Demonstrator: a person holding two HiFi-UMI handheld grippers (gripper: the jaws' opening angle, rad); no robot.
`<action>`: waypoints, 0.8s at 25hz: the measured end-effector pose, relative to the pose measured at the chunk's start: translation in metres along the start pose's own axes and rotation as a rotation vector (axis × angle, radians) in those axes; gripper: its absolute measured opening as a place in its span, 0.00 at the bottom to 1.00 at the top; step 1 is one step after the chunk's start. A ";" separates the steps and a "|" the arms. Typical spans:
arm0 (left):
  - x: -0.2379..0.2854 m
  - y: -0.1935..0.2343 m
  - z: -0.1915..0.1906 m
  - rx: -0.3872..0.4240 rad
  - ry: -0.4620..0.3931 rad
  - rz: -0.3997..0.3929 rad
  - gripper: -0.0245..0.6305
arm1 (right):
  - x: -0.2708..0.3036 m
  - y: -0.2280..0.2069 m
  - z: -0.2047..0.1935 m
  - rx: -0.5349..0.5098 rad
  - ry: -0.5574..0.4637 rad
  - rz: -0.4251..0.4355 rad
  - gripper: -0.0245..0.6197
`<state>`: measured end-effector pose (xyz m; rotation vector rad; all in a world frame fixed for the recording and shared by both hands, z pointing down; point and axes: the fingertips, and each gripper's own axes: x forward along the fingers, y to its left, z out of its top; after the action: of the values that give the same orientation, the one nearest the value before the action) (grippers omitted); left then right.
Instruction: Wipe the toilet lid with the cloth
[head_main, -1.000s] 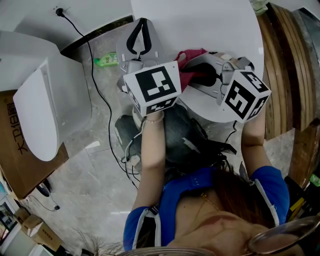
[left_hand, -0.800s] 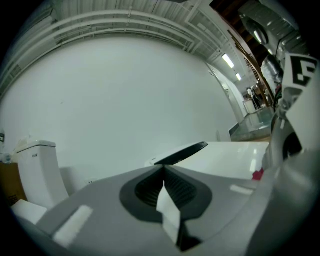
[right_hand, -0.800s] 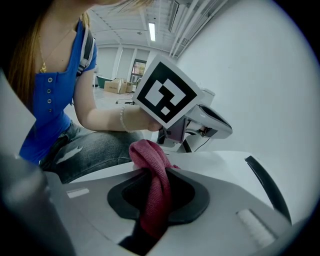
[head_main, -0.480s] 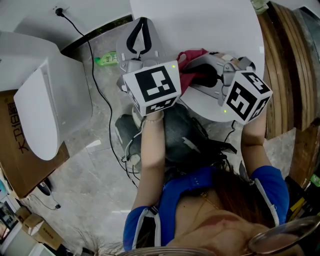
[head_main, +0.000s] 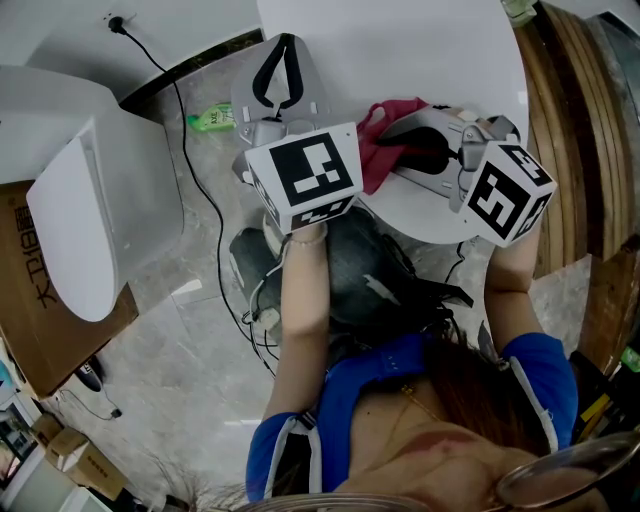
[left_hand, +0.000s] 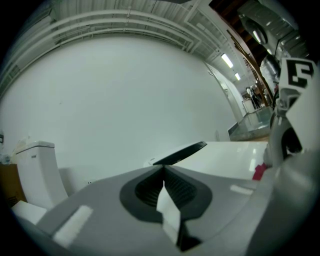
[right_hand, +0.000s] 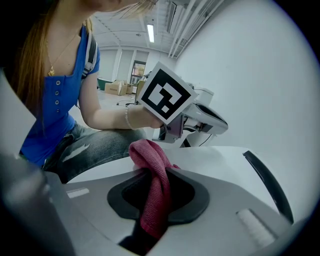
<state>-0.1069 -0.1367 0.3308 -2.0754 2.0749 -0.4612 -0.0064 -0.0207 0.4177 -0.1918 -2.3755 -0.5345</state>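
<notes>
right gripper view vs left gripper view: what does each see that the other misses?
Right gripper view only: the person's blue top and the left gripper seen from outside, marker cube included. Left gripper view only: a toilet tank at far left. Both: the white toilet lid and the red cloth, pinched by the right gripper; the left gripper view catches only a sliver of it.

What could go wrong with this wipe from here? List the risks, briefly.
1. The cloth is pinched in the right gripper as a narrow wad. Only a small fold may meet the toilet lid, likely leaving unwiped patches.
2. The left gripper, shut and empty, hangs close beside the cloth. A sweep toward it could knock the two grippers together.
</notes>
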 end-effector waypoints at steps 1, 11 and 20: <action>0.000 -0.001 0.000 0.001 0.000 0.000 0.04 | -0.001 0.000 -0.001 0.003 0.000 -0.001 0.15; 0.002 -0.004 0.000 0.005 0.005 -0.004 0.04 | -0.013 0.001 -0.013 0.024 -0.006 -0.014 0.15; 0.005 -0.009 0.001 0.010 0.003 -0.014 0.04 | -0.028 -0.003 -0.026 0.037 -0.008 -0.042 0.15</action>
<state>-0.0981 -0.1412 0.3335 -2.0858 2.0570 -0.4762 0.0291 -0.0342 0.4159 -0.1277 -2.4004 -0.5106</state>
